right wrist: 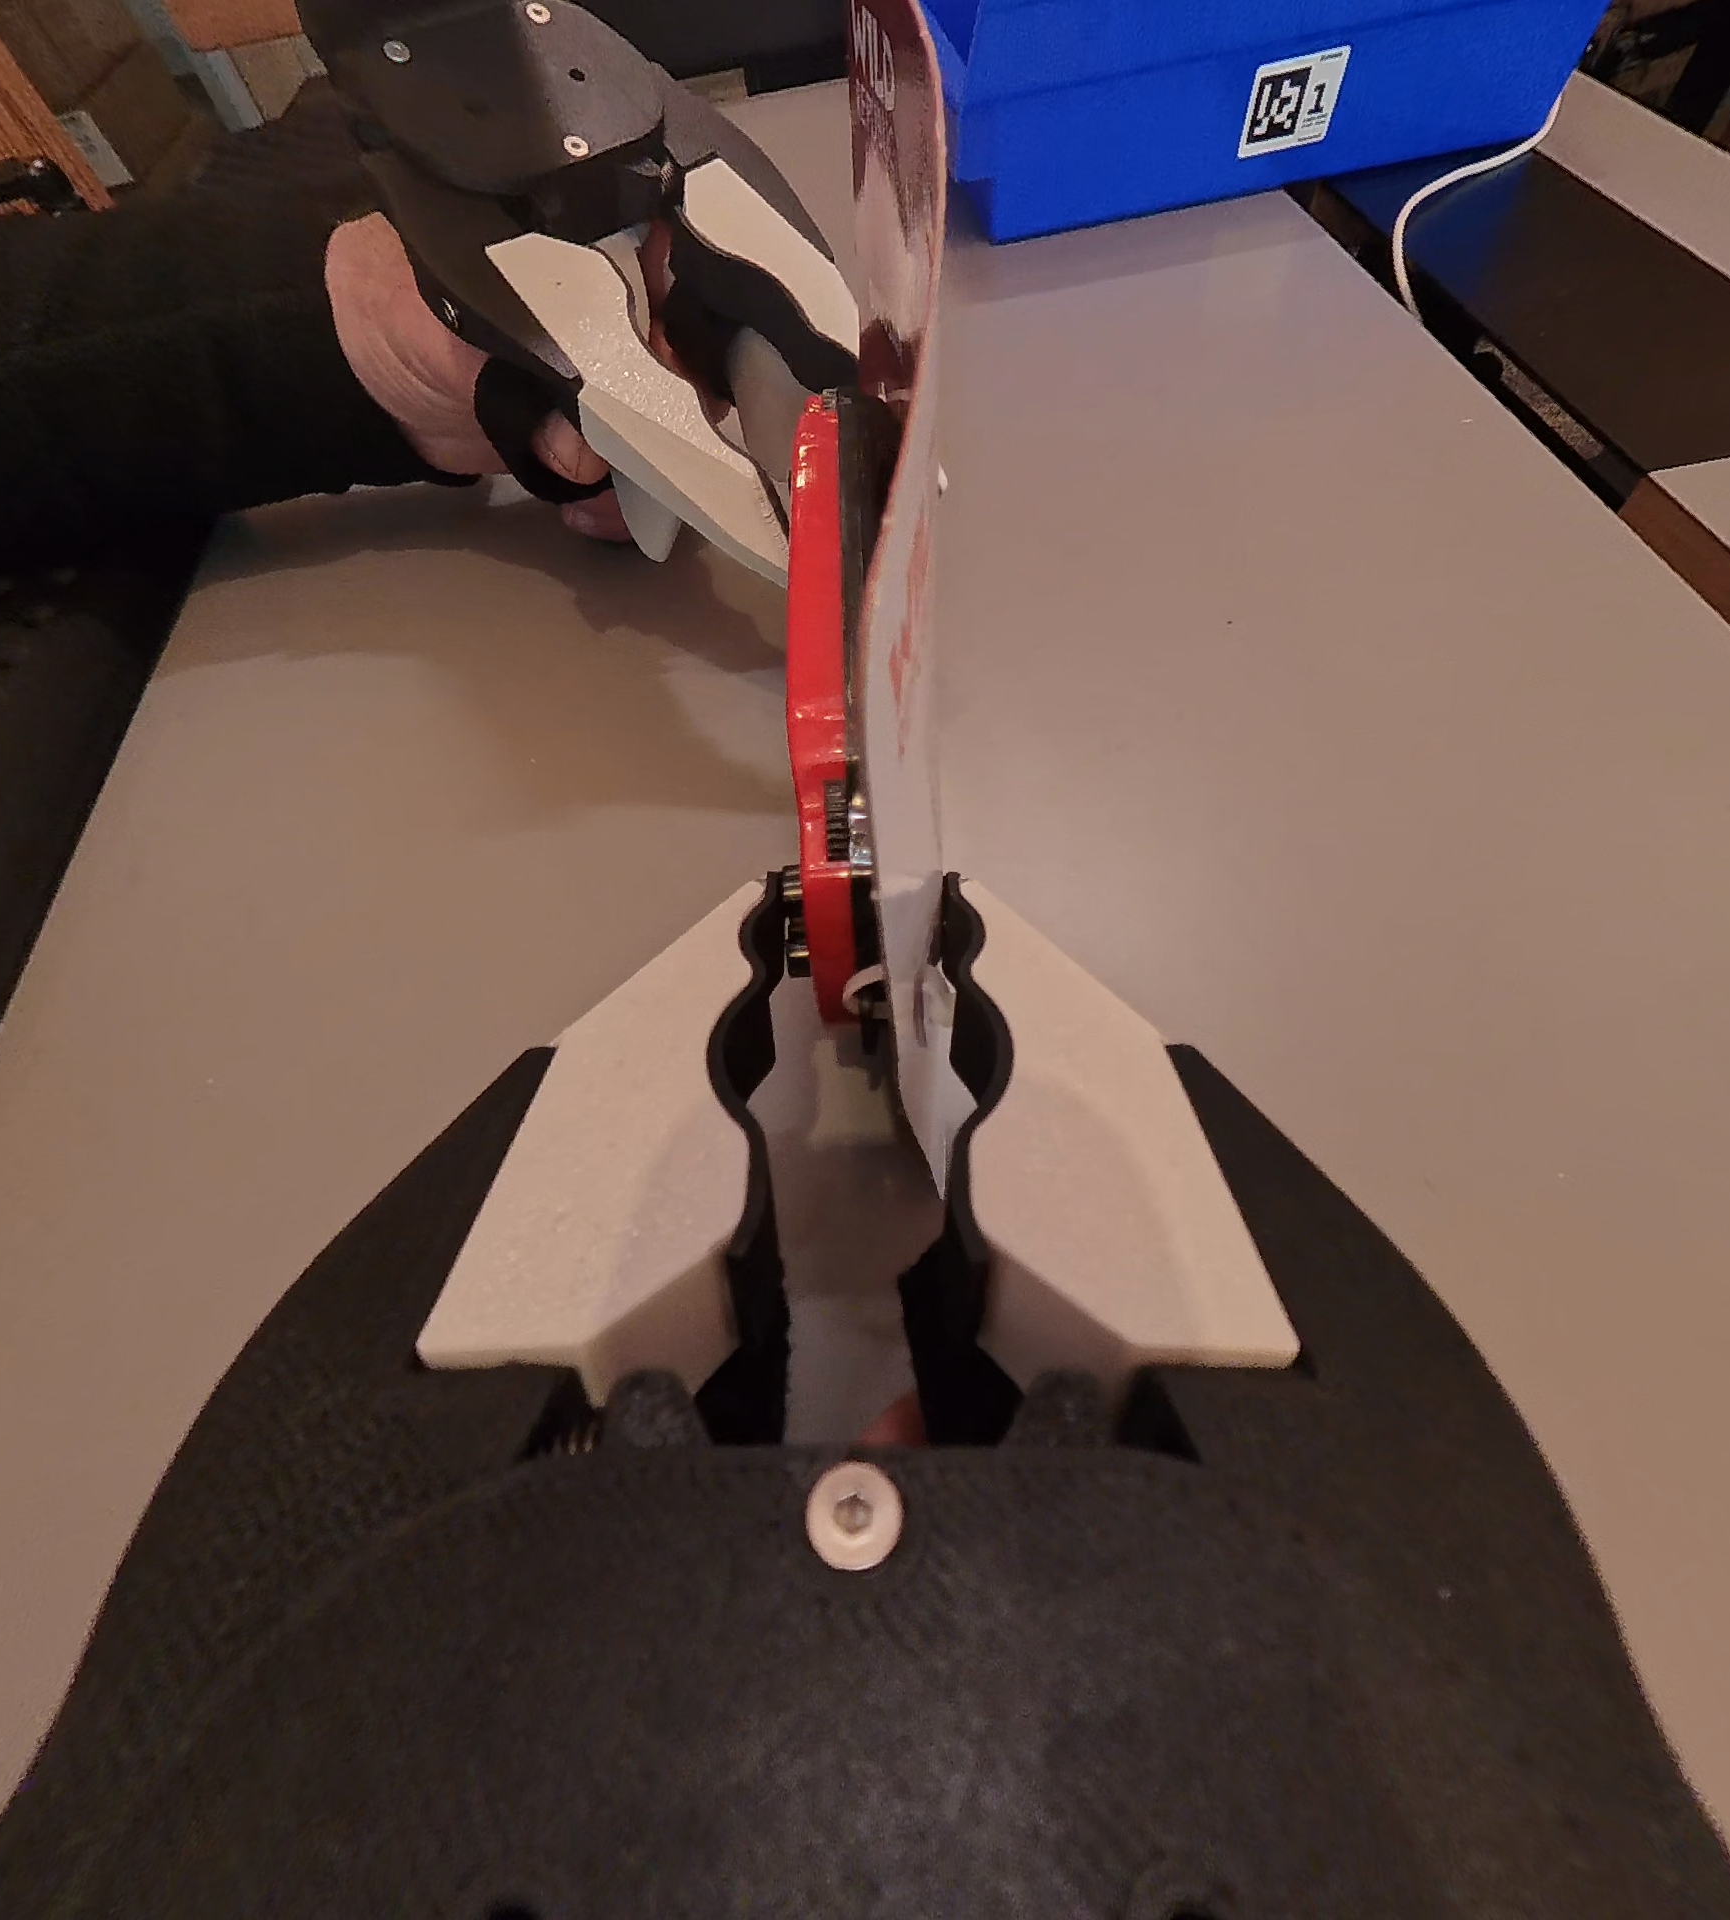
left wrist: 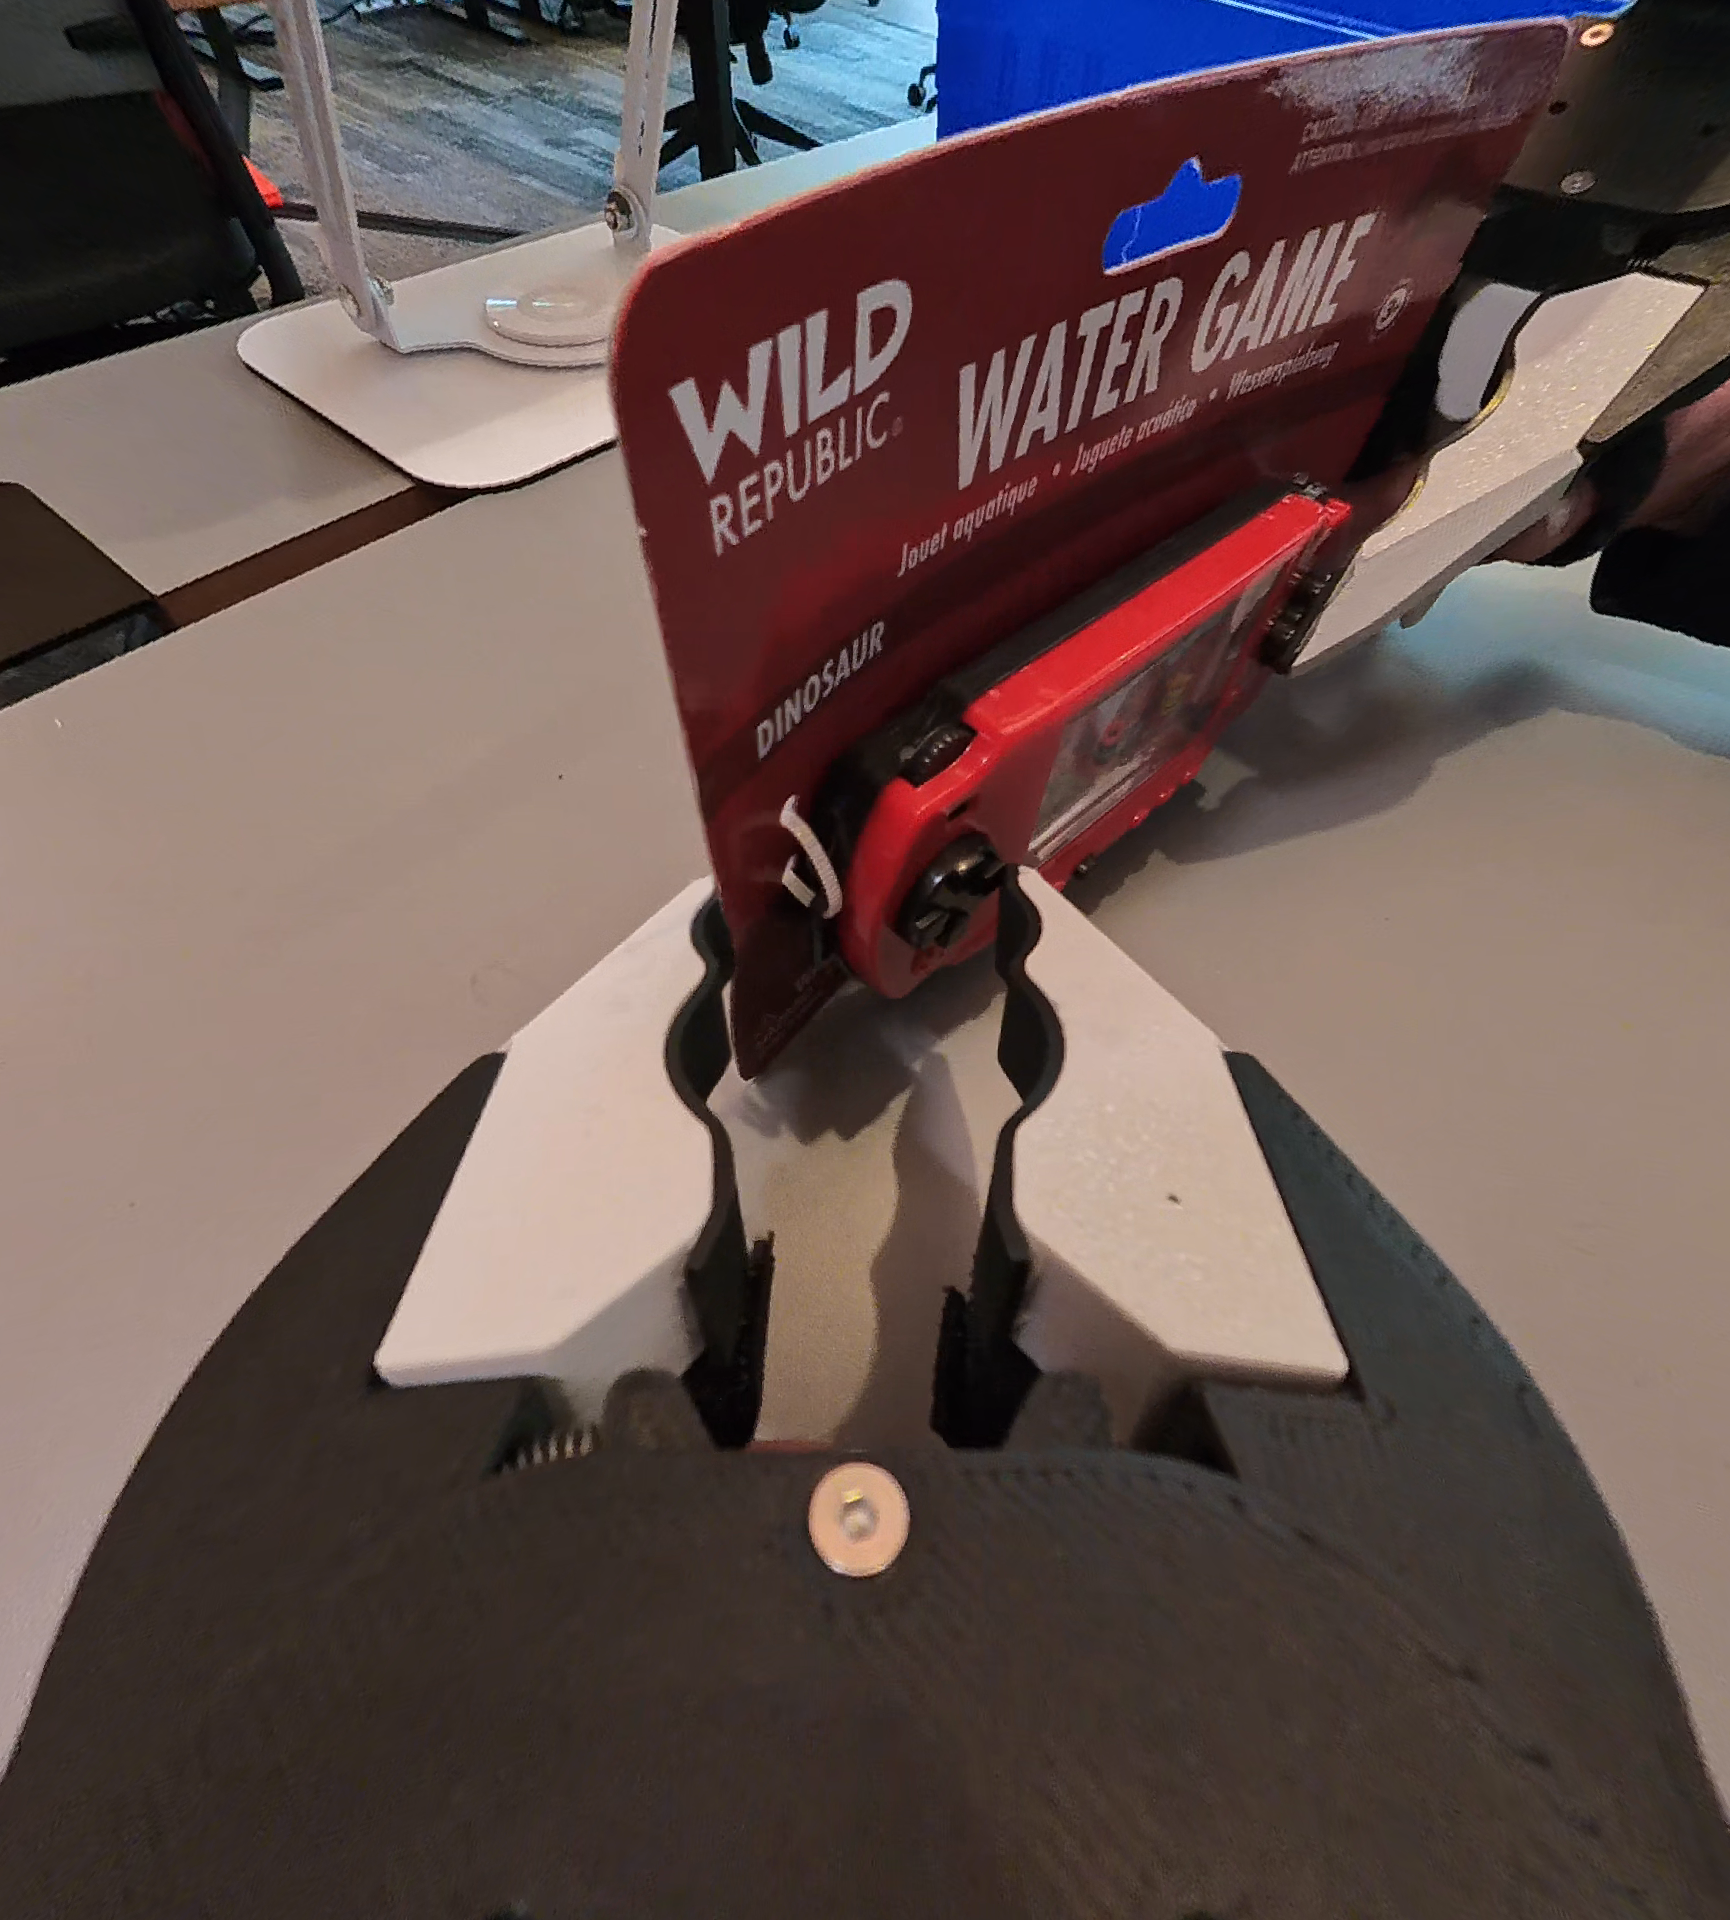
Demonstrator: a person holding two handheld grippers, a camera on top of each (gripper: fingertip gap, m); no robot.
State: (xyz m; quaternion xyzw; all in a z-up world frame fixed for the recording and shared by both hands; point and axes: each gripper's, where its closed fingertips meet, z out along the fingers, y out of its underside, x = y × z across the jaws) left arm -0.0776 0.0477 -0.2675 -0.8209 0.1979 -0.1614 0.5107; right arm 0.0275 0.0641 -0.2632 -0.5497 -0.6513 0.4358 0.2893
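A red cardboard backing card [left wrist: 996, 343] stands upright, with a red handheld toy game [left wrist: 1100, 727] tied to its front by white ties. It is held close over the grey table [left wrist: 269, 883]. My left gripper [left wrist: 861, 904] is shut on the near end of card and toy, one pad behind the card and one on the toy's knob. My right gripper [left wrist: 1401, 426] clamps the far end. In the right wrist view the card [right wrist: 908, 582] and toy [right wrist: 814, 644] show edge-on between my right gripper's [right wrist: 861, 914] pads. The left gripper [right wrist: 767, 416] holds the far end there.
A blue bin [right wrist: 1152, 125] with a black-and-white marker tag stands at the table's far end, a white cable [right wrist: 1443, 187] beside it. A white lamp base [left wrist: 445, 374] sits on the neighbouring table. A gloved hand [right wrist: 404, 343] holds the left gripper. Office chairs [left wrist: 726, 94] stand behind.
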